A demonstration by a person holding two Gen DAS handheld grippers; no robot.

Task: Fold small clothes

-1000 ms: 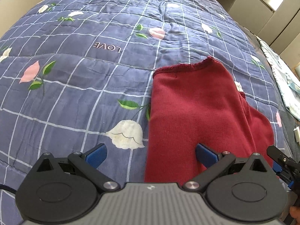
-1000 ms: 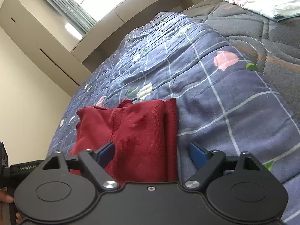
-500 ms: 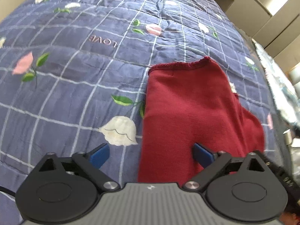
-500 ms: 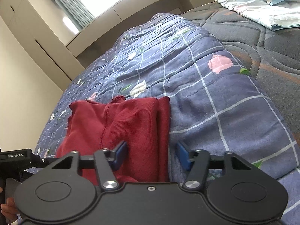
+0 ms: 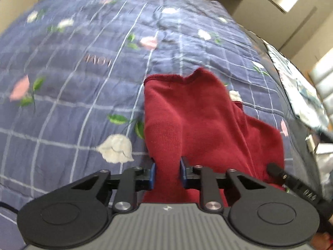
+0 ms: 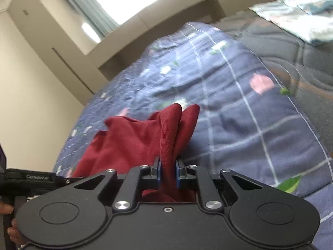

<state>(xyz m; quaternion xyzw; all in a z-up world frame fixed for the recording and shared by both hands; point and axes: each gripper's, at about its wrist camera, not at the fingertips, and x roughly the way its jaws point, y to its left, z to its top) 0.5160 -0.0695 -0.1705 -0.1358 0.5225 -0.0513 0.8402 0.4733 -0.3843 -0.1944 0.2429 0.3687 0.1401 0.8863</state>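
A dark red knit garment (image 5: 199,123) lies on a blue checked floral quilt (image 5: 72,87). My left gripper (image 5: 167,175) is shut on the garment's near edge, at its left side. My right gripper (image 6: 167,174) is shut on a bunched fold of the same red garment (image 6: 133,143), which rises in a ridge from the quilt (image 6: 239,129). The right gripper's tip shows at the right edge of the left wrist view (image 5: 278,171). The left gripper's body shows at the left edge of the right wrist view (image 6: 31,178). The cloth under both jaws is hidden.
A grey quilted mattress (image 6: 308,62) lies to the right of the quilt, with a folded pale blue patterned cloth (image 6: 301,16) on it. Beige cabinets and wall (image 6: 41,62) stand behind the bed. The person's hand (image 6: 12,227) shows at lower left.
Both grippers have closed on the near edge of the red garment; they were open before. The cloth has lifted and bunched, and the far hem is rippled.
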